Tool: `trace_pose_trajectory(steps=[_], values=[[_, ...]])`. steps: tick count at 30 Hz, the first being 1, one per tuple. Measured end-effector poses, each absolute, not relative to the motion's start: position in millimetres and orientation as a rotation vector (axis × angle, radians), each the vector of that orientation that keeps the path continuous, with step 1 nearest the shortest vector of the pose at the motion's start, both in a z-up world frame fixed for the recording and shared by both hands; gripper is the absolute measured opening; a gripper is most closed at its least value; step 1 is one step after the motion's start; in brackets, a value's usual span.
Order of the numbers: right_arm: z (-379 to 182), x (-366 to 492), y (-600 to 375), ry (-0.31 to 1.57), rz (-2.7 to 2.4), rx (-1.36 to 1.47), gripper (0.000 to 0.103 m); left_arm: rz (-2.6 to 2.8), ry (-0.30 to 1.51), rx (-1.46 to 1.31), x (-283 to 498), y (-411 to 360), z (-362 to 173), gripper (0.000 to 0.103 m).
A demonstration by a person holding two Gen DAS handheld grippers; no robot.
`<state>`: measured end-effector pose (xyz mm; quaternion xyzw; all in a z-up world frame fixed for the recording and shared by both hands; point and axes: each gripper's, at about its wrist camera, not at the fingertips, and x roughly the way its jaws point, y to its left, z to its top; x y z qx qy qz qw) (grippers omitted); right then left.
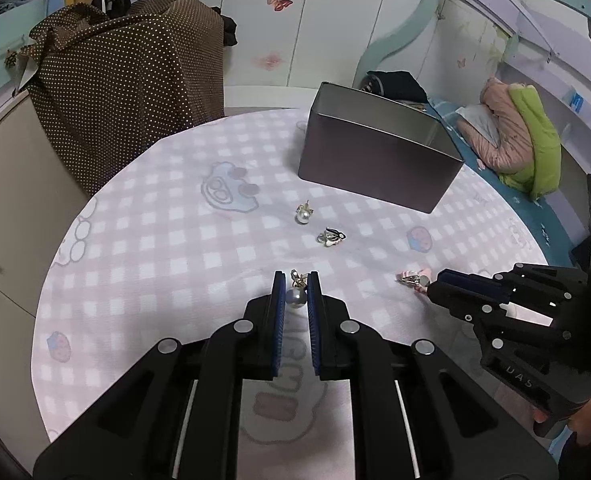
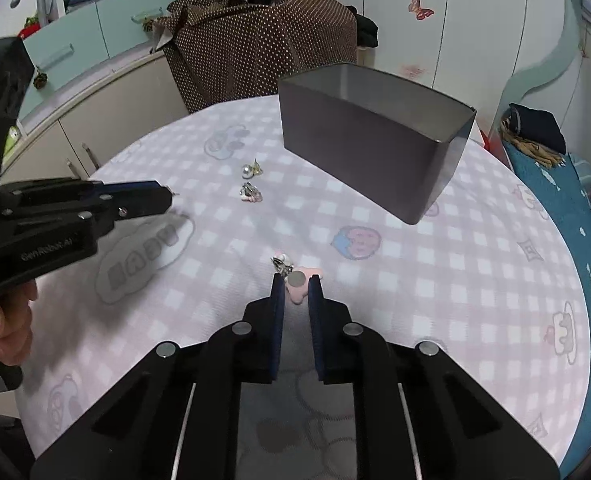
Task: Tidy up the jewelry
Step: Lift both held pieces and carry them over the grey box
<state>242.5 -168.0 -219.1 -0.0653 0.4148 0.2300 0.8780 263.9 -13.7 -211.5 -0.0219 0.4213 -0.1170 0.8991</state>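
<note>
My left gripper (image 1: 296, 280) is shut on a pearl earring (image 1: 295, 296) low over the checked tablecloth. My right gripper (image 2: 297, 283) is shut on a pink flower earring (image 2: 298, 286) resting on the cloth; it shows in the left wrist view (image 1: 415, 280) at my right gripper's tip (image 1: 435, 286). A second pearl earring (image 1: 304, 213) and a small black-and-white earring (image 1: 330, 237) lie loose between the grippers and an open grey metal tin (image 1: 375, 160). In the right wrist view the tin (image 2: 371, 152) stands ahead, with the loose earrings (image 2: 250, 180) to its left.
The round table (image 1: 135, 240) drops off on all sides. A brown dotted cloth (image 1: 127, 80) drapes something behind the table. A bed with blue cover (image 2: 555, 200) lies to the right, and cabinets (image 2: 115, 100) stand to the left.
</note>
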Motion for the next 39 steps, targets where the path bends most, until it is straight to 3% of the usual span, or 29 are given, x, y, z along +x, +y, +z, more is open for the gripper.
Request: trace_pose_trajectory(steps=[2, 3, 4, 5, 6, 10, 12, 14, 18, 29, 39], values=[[-218, 242, -168, 0.874, 0.491, -0.135, 0.011, -0.244, 0.871, -0.046, 263, -14, -211, 0.01], [-219, 244, -169, 0.891, 0.492, -0.131, 0.017, -0.245, 0.871, -0.046, 263, -14, -212, 0.011], [-219, 245, -170, 0.899, 0.486, -0.134, 0.026, -0.246, 0.871, -0.045, 263, -14, -212, 0.011], [-219, 245, -171, 0.896, 0.476, -0.143, 0.046, -0.246, 0.872, -0.044, 262, -14, -212, 0.011], [-218, 246, -171, 0.882, 0.477, -0.149, 0.055, -0.248, 0.873, -0.044, 262, -14, -212, 0.011], [-220, 253, -168, 0.866, 0.492, -0.161, 0.054, -0.247, 0.875, -0.045, 262, -14, -213, 0.011], [-227, 258, -161, 0.882, 0.496, -0.201, 0.046, -0.246, 0.877, -0.047, 262, -13, -213, 0.011], [-226, 257, -156, 0.875, 0.516, -0.222, 0.023, -0.245, 0.876, -0.047, 261, -14, -213, 0.011], [-227, 256, -153, 0.871, 0.511, -0.246, 0.015, -0.242, 0.875, -0.05, 261, -13, -213, 0.011], [-212, 248, -166, 0.857, 0.524, -0.18, 0.014, -0.253, 0.857, -0.05, 261, -14, -204, 0.011], [-146, 260, -183, 0.721, 0.523, -0.115, 0.014, -0.301, 0.749, -0.031, 281, -27, -154, 0.011]])
